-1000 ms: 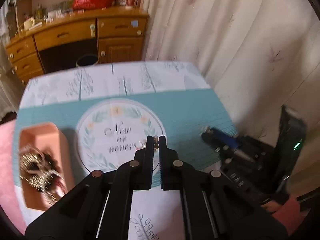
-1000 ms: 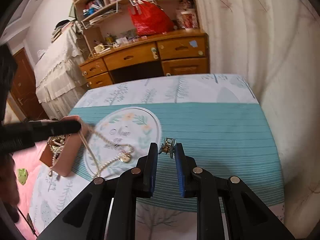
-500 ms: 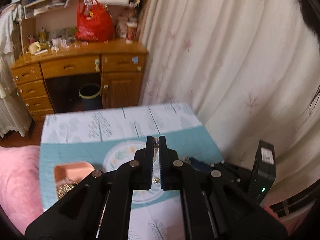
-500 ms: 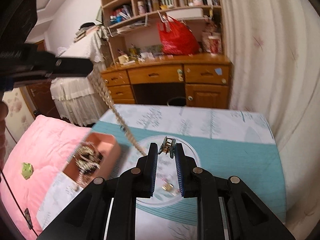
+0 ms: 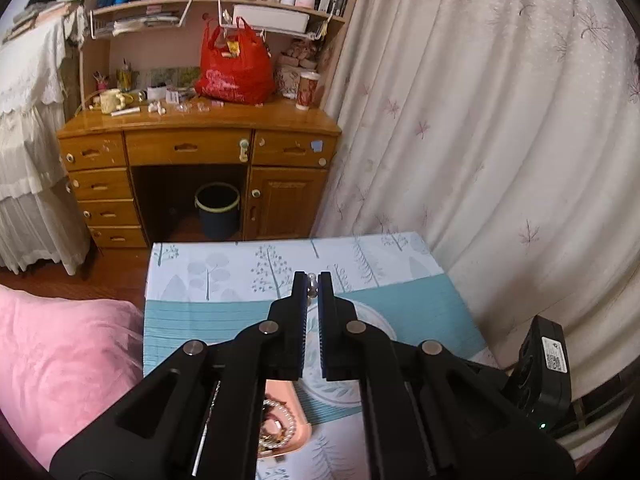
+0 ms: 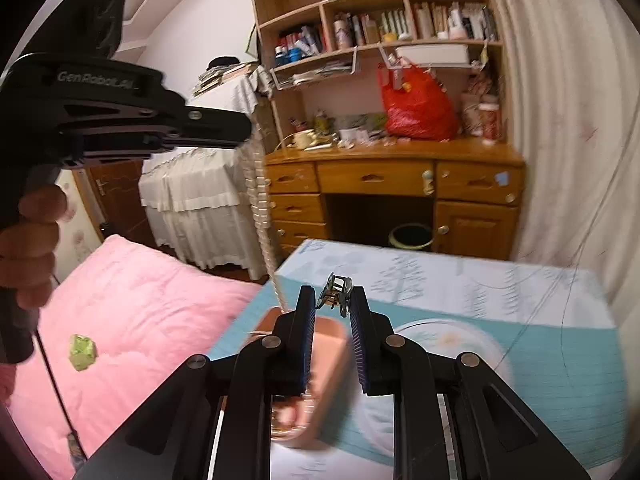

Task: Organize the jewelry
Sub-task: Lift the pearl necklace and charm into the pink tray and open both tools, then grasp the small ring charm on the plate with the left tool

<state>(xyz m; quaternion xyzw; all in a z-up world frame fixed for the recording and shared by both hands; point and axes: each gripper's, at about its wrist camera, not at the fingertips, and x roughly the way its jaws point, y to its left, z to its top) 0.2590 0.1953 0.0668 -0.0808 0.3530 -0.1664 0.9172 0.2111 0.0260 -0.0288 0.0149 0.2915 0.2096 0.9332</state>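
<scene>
left tongs (image 5: pixel 313 283) were pinched nearly together on a pearl necklace (image 5: pixel 312 280), a bead or two showing at the tips, in the left wrist view. they hung high above a table (image 5: pixel 400 304) covered in a teal and tree-print cloth. a pink tray (image 5: pixel 286 424) lay near the table's near left corner, mostly hidden by the tongs, with pearls and gold pieces showing inside it. the right gripper's black body (image 5: pixel 540 376) sat off the table's right edge, and a pink quilt (image 5: pixel 68 356) lay off its left edge. a wooden desk (image 5: pixel 196 148) with a red bag (image 5: pixel 234 68) stood beyond the far edge. in the right wrist view, right tongs (image 6: pixel 334 298) pinched a small metal hair claw (image 6: pixel 335 289) at their tips, with a narrow gap between the pads. the left tongs (image 6: pixel 244 130) were raised at upper left, held by a hand (image 6: pixel 34 240), and the pearl necklace (image 6: pixel 260 208) hung straight down from them toward the pink tray (image 6: pixel 324 360), which was blurred by the table's left edge.
</scene>
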